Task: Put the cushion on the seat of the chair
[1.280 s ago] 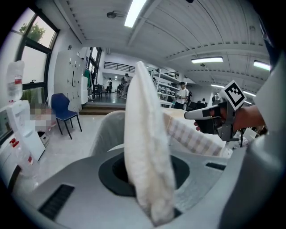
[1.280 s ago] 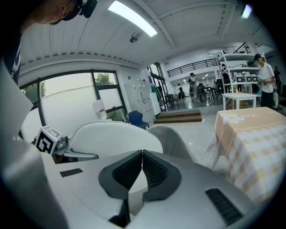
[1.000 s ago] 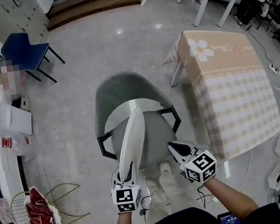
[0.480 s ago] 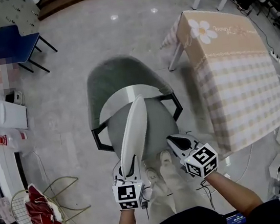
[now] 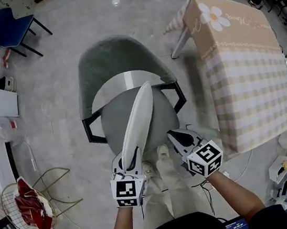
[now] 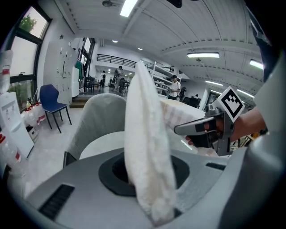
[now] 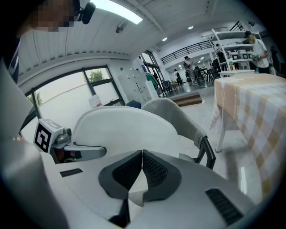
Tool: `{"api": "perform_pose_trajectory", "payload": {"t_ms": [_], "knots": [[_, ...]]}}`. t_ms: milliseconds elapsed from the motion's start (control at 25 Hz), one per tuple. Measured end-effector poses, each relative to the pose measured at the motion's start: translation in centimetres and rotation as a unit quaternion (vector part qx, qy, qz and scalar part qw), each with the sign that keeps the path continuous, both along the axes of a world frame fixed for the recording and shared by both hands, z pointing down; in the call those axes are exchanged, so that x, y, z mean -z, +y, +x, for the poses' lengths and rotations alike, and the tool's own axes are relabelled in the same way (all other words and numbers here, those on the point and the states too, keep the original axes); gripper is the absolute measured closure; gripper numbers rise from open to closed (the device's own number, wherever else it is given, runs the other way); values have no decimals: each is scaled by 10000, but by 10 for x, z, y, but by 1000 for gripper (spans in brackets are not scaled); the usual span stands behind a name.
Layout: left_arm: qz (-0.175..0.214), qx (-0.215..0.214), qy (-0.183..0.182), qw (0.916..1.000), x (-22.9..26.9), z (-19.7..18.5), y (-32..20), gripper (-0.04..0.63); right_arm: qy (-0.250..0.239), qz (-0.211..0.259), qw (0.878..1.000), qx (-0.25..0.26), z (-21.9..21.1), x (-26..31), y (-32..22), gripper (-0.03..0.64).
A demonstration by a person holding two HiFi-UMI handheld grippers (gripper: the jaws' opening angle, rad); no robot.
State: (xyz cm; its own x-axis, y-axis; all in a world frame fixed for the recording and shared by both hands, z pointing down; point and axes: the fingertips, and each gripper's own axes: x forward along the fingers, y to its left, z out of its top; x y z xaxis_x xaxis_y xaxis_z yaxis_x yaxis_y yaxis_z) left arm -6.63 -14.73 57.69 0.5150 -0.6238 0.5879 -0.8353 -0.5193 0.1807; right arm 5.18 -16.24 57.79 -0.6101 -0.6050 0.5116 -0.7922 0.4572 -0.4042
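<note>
Fingers of the left gripper (image 5: 129, 163) clamp the white cushion (image 5: 140, 118) by its lower edge, upright over the grey chair's (image 5: 109, 63) seat (image 5: 111, 127). The right gripper (image 5: 174, 135) sits beside it, fingers closed, empty. A checked-cloth table (image 5: 244, 76) crowds the chair's right.

1. The cushion (image 5: 140, 118) is white, round and thin, with a fluffy edge. It stands on edge and tilted over the seat (image 5: 112, 127), not yet lying flat on it. Its near rim is clamped in the jaws of the left gripper (image 5: 128, 166).
2. The chair (image 5: 109, 63) is grey, with a curved wraparound back, black arm frames and a round seat. It stands upright on the floor (image 5: 63, 112), its open front toward the person.
</note>
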Motion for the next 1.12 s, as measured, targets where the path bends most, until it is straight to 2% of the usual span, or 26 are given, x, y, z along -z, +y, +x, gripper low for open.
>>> {"api": "perform_pose_trajectory", "payload": {"t_ms": [280, 600, 800, 1120], "knots": [[-195, -309, 277, 9989, -12, 17, 14, 528, -66, 2, 9999, -146, 5, -15, -4, 597], [-569, -484, 828, 9938, -30, 34, 24, 528, -95, -146, 9995, -263, 9, -40, 8, 597], [-807, -620, 870, 9910, -50, 41, 26, 528, -110, -240, 9990, -358, 10, -59, 9, 597], [-927, -674, 734, 9907, -75, 39, 24, 528, -167, -312, 9987, -360, 7, -82, 5, 597]]}}
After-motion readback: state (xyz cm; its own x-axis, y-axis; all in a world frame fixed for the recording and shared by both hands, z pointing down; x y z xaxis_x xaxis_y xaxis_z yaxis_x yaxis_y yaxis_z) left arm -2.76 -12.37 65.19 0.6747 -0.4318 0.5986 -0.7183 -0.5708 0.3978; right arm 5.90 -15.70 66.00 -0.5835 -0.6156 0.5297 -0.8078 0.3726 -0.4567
